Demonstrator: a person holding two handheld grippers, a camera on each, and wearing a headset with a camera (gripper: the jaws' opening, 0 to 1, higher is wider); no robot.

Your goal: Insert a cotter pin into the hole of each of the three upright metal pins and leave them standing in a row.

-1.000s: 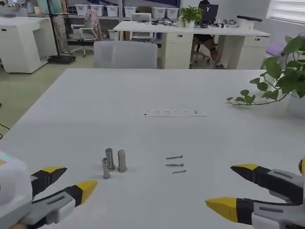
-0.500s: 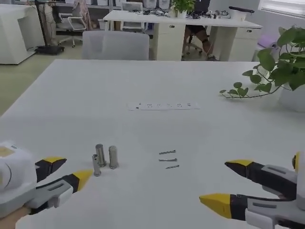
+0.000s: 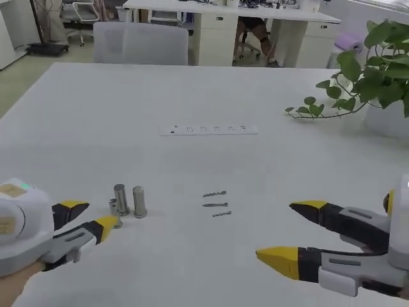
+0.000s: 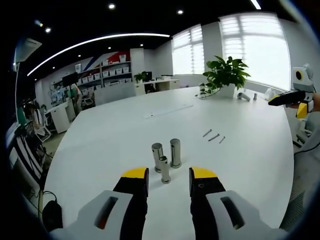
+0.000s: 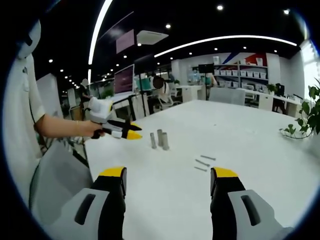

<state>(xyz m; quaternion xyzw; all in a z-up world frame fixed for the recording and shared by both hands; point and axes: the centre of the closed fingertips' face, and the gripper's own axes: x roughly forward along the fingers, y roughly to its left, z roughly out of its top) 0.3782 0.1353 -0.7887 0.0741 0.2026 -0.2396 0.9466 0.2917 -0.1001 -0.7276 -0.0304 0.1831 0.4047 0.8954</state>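
Three upright metal pins [image 3: 128, 202] stand bunched together on the white table [image 3: 204, 96]; the left gripper view has the pins [image 4: 165, 157] straight ahead. Three small cotter pins [image 3: 216, 204] lie flat to their right, also seen as cotter pins [image 4: 214, 136] and cotter pins [image 5: 203, 163]. My left gripper [image 3: 89, 217] is open just left of the metal pins, its tips [image 4: 169, 174] a short way from them. My right gripper [image 3: 297, 230] is open at the lower right, nothing between its jaws [image 5: 167, 172]. The metal pins [image 5: 159, 139] stand beyond the left gripper [image 5: 126, 134].
A white power strip [image 3: 208, 130] lies across the table's middle. A leafy plant [image 3: 367, 70] stands at the right edge. A grey chair [image 3: 140, 43] sits at the far side, with desks and a seated person behind.
The head camera has tilted down and the scene has shifted up. My left gripper has come closer to the metal pins. The right gripper has kept its place, open.
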